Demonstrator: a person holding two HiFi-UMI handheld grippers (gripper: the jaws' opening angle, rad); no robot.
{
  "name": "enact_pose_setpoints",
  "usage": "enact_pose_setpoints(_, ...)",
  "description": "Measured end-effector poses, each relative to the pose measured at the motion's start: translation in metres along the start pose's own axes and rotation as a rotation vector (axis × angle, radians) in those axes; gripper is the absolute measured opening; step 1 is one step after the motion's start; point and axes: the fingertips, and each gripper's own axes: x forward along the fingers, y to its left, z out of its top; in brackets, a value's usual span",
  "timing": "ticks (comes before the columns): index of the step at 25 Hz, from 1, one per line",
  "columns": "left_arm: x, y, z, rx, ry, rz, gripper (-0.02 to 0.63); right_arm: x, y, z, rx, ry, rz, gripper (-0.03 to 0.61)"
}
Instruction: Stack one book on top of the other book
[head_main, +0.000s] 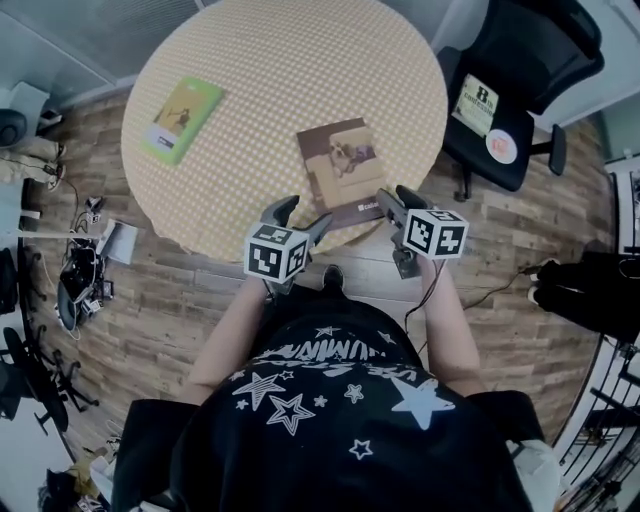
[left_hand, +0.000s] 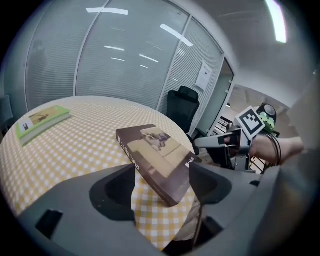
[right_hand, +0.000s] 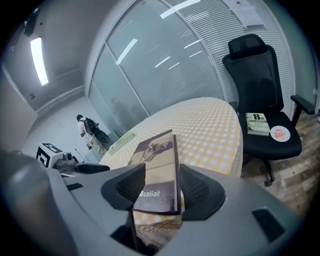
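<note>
Head view: I am looking down on a round bench (head_main: 250, 60) covered in yellow checked cloth. A green book (head_main: 182, 118) is lying towards its far left side. A brown book (head_main: 340, 165) is lying at the near edge, well apart from the green one. I am holding my left gripper (head_main: 302, 216) at the brown book's near left corner and my right gripper (head_main: 397, 200) at its near right corner. A black office chair (head_main: 520, 70) is standing to the right with another book (head_main: 475, 103) on its seat.

Left gripper view: my fingers (left_hand: 112, 187) are standing wide. The brown book's (left_hand: 155, 155) near corner is sitting between them, and checked cloth is showing in the gap beside it. The green book (left_hand: 42, 121) is lying far off at the left. My right gripper (left_hand: 220, 142) is reaching in from the right.

Right gripper view: my fingers (right_hand: 200, 192) are also spread apart, not clamping. The brown book's (right_hand: 157, 165) near end, printed "caliait", is lying between them. The green book (right_hand: 121, 141) is showing thin beyond it, and my left gripper (right_hand: 87, 168) is at the left. The chair (right_hand: 260, 85) is standing beside the bench at the right.
</note>
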Motion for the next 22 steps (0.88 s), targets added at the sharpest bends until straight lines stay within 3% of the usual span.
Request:
enact_pose_setpoints(11,0.041,-0.001,-0.019,-0.091,0.125,-0.012,0.345,0.025,-0.006,-0.013,0.021,0.082,0.068,0.21)
enact_pose_setpoints(16,0.049,0.0,-0.02,-0.108,0.141,0.008,0.344,0.033,-0.006,-0.016,0.018,0.101,0.086,0.21)
enact_pose_setpoints(22,0.057,0.005,-0.035,-0.204,0.158,-0.008,0.344,0.038,-0.003,-0.025,0.022,0.116,0.103,0.209)
